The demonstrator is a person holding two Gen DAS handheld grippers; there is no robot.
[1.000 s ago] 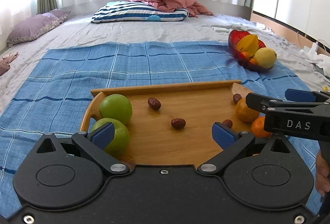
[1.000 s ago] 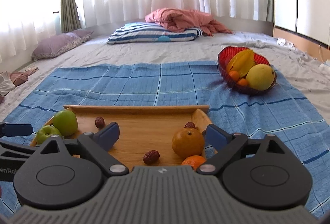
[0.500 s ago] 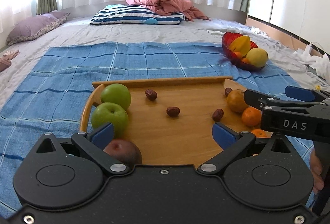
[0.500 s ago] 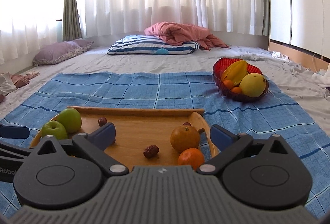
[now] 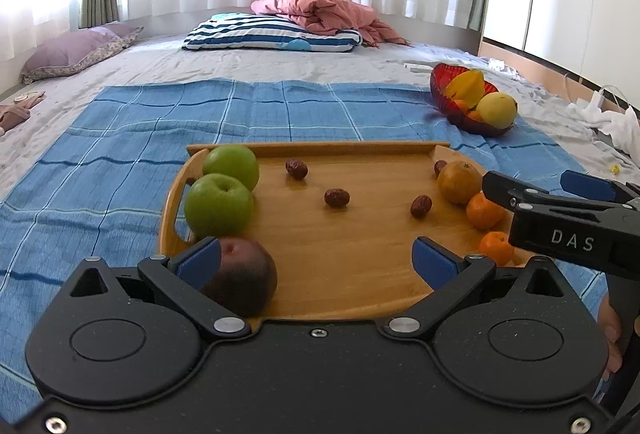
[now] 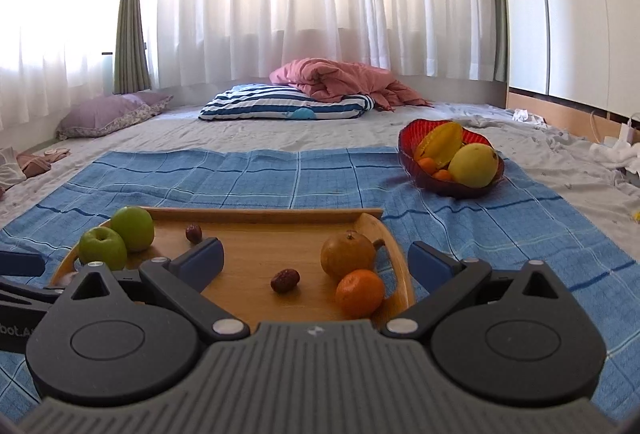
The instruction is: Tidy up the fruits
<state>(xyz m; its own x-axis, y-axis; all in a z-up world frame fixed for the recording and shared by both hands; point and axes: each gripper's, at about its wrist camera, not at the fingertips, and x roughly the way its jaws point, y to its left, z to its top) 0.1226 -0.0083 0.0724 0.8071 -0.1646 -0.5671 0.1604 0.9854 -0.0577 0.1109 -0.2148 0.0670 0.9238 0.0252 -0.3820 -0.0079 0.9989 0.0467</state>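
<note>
White curtains hang behind the bed (image 6: 280, 126), where a blue checked cloth (image 5: 120, 154) carries the wooden tray (image 5: 344, 266).

Your left tongs (image 5: 318, 258) sit low and level at the tray's near edge, jaws spread wide and gripping nothing. A dark red fruit (image 5: 242, 280) lies just inside the left finger, at about 9 o'clock from the gap. Two green apples (image 5: 220, 206) sit at 11 o'clock, touching each other. Three dates (image 5: 337, 197) lie scattered toward 12 o'clock.

Your right tongs (image 6: 316, 260) hover over the tray's right end, also released and empty. In the left view they come in from 3 o'clock and read "DAS"; a hand shows beneath them. A brownish pear (image 6: 348, 254) and an orange (image 6: 360, 292) touch it lie at 12 o'clock between the right fingers. A red bowl (image 6: 448, 180) of fruit stands well apart at 1 o'clock. At the right view's left edge, partial lettering reads "bot.A".
</note>
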